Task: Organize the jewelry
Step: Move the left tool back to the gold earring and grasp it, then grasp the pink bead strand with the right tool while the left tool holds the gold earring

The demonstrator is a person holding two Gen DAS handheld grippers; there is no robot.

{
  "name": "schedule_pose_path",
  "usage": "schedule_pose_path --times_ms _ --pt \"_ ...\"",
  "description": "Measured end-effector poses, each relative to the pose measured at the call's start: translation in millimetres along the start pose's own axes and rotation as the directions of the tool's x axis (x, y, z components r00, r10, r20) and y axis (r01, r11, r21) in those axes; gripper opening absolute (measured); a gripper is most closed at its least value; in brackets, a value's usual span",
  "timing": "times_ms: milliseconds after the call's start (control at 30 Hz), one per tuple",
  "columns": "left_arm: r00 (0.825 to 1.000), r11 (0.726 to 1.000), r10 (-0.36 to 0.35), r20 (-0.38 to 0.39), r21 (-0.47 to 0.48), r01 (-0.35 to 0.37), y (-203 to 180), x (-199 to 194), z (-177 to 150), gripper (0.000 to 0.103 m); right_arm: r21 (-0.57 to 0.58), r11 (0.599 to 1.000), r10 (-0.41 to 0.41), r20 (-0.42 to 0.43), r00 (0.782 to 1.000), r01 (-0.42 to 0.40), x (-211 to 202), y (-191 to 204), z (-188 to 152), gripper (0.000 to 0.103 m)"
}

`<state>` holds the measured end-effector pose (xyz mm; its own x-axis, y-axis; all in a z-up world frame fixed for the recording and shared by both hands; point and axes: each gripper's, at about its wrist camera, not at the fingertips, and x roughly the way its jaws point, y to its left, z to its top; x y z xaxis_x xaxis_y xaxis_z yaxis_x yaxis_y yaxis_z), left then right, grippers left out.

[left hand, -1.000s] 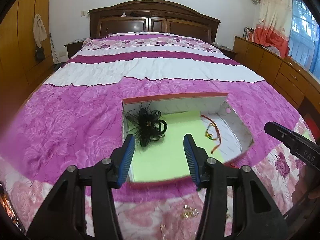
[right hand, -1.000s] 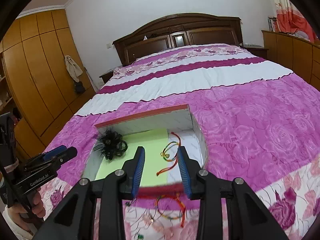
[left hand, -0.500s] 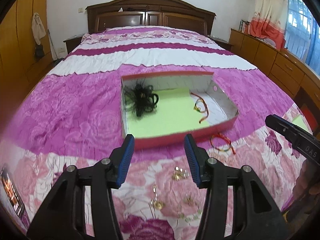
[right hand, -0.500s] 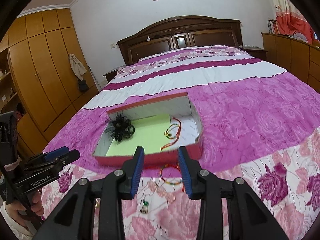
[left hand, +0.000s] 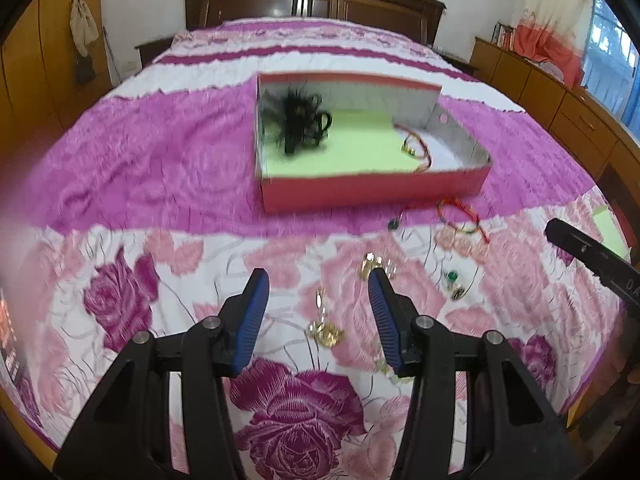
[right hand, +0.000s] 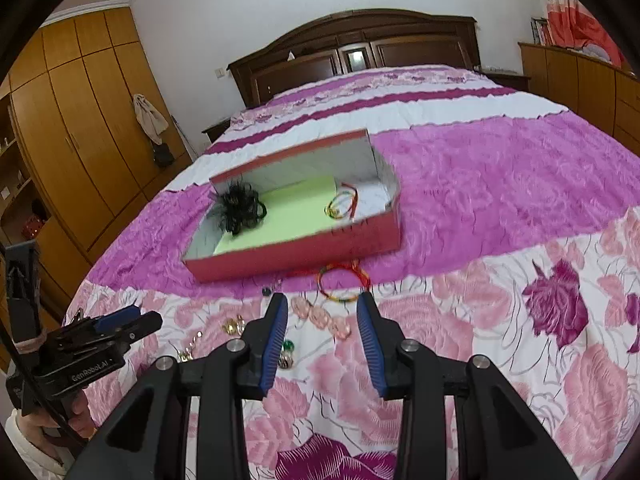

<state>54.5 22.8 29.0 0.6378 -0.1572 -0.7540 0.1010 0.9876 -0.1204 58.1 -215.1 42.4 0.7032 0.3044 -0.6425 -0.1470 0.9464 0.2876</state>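
A red box (left hand: 372,190) (right hand: 296,254) with a green liner sits on the bed. It holds a black feather piece (left hand: 298,124) (right hand: 240,208) and a red-and-gold bracelet (left hand: 416,150) (right hand: 342,202). Loose jewelry lies in front of it: a red string bracelet (left hand: 460,216) (right hand: 344,284), a pink bead bracelet (right hand: 320,316), gold earrings (left hand: 326,330) (right hand: 232,325) and a green piece (left hand: 452,276) (right hand: 286,350). My left gripper (left hand: 318,316) is open and empty above the gold earrings. My right gripper (right hand: 322,340) is open and empty above the pink bead bracelet.
The floral bedspread (left hand: 160,280) (right hand: 520,320) runs back to a wooden headboard (left hand: 312,0) (right hand: 360,56). Wooden wardrobes (right hand: 80,128) stand left, low cabinets (left hand: 560,100) right. The bed's near edge is close below both grippers.
Both grippers have pulled back from the box toward the near edge of the bed. The loose jewelry in front of the box has come into view. Both stay open.
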Motion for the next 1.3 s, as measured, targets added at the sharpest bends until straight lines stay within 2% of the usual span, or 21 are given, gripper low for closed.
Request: schedule_pose_path --times_ms 433,800,900,967,1300 --pt "0.996 0.999 -0.026 -0.081 -0.028 0.024 1.8 28.9 -24.3 0.043 0.015 1.0 -0.022 -0.065 0.998 0.023 17.8 -10.9 -20.7 0.039" --pt "0.998 1.0 0.0 -0.069 -0.015 -0.001 -1.2 39.8 -31.8 0.042 0.011 1.0 -0.025 -0.099 0.995 0.026 27.8 -13.5 -26.6 0.039" --pt "0.998 1.0 0.011 -0.06 -0.003 -0.011 -0.9 40.4 -32.5 0.031 0.007 1.0 -0.023 -0.103 0.994 0.024 29.5 -13.0 -26.8 0.039" --pt "0.998 1.0 0.009 -0.059 -0.005 -0.009 1.1 40.5 -32.4 0.02 0.006 1.0 -0.021 -0.108 0.994 0.022 31.1 -12.4 -26.9 0.039" --pt "0.999 0.998 -0.029 -0.041 -0.052 0.027 9.2 34.9 -26.4 0.018 -0.042 0.999 -0.022 -0.128 0.992 0.016 42.3 -6.7 -22.6 0.039"
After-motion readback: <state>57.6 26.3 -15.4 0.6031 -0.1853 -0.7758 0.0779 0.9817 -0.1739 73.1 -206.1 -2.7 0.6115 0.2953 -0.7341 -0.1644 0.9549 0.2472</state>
